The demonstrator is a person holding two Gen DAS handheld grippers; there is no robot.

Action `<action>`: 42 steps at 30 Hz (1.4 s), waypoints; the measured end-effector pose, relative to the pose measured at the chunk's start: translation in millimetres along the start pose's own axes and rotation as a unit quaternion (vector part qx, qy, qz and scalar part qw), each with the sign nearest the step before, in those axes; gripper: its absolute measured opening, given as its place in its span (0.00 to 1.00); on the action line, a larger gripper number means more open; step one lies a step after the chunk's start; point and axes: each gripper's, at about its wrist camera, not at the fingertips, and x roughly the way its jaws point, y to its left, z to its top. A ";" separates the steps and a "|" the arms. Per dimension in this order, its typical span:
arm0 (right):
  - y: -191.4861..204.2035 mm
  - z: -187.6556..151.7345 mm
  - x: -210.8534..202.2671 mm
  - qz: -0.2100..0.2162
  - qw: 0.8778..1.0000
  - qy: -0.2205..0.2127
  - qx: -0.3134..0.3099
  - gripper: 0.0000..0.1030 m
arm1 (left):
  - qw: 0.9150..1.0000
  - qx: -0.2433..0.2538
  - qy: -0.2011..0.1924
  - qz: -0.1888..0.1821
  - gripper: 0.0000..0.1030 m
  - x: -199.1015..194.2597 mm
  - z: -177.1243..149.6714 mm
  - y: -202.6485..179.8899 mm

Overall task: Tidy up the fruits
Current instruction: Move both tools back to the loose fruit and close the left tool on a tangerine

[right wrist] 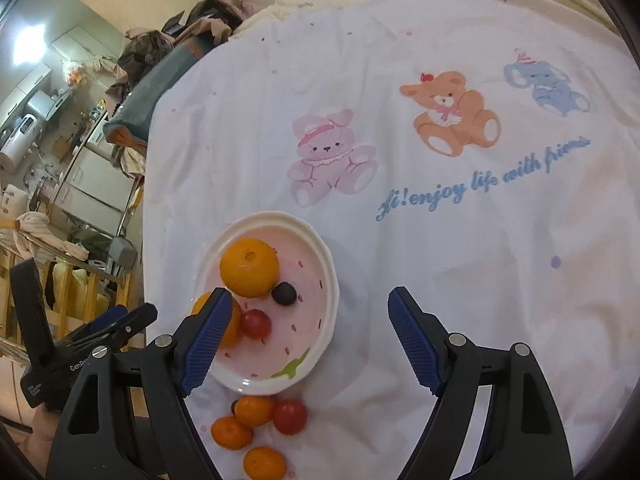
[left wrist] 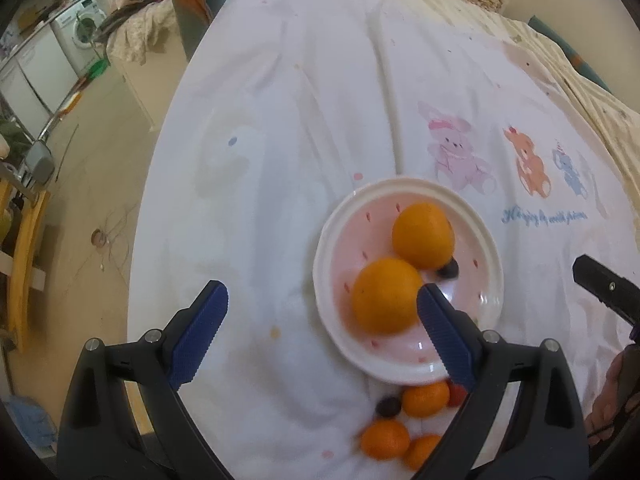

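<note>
A pink-and-white plate (left wrist: 486, 240) (right wrist: 320, 276) sits on the white cartoon-print cloth. It holds two oranges (left wrist: 386, 296) (left wrist: 423, 235), a dark grape (left wrist: 448, 269) (right wrist: 284, 293) and a red cherry tomato (right wrist: 256, 323). Below the plate on the cloth lie three small tangerines (right wrist: 254, 411) (right wrist: 231, 433) (right wrist: 264, 464), a red tomato (right wrist: 290, 417) and a dark grape (left wrist: 389, 406). My left gripper (left wrist: 322, 312) is open and empty, its right finger over the plate beside the near orange. My right gripper (right wrist: 310, 316) is open and empty above the plate's right side.
The cloth-covered table's left edge (left wrist: 148, 208) drops to the floor. A wooden chair (left wrist: 24, 264) and a washing machine (left wrist: 80, 28) stand at the left. Piled clothes (right wrist: 172, 40) lie beyond the far edge. The right gripper's body (left wrist: 604, 292) shows in the left wrist view.
</note>
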 end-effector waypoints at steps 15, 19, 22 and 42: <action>-16.2 -73.0 -49.7 0.046 0.996 0.001 0.071 0.80 | 0.999 -0.017 0.004 -0.040 0.91 -52.0 -53.8 12.1; -14.9 -89.3 -54.0 0.041 0.997 0.004 0.069 0.80 | 0.999 -0.026 0.007 -0.039 0.91 -46.8 -64.1 16.4; -16.4 -96.6 -54.2 0.033 0.997 0.007 0.070 0.80 | 0.998 -0.033 0.021 -0.043 0.91 -33.9 -73.2 17.6; -32.6 -101.1 -38.2 0.021 0.993 0.030 0.111 0.80 | 0.982 -0.014 0.180 -0.053 0.64 42.2 -111.3 -32.0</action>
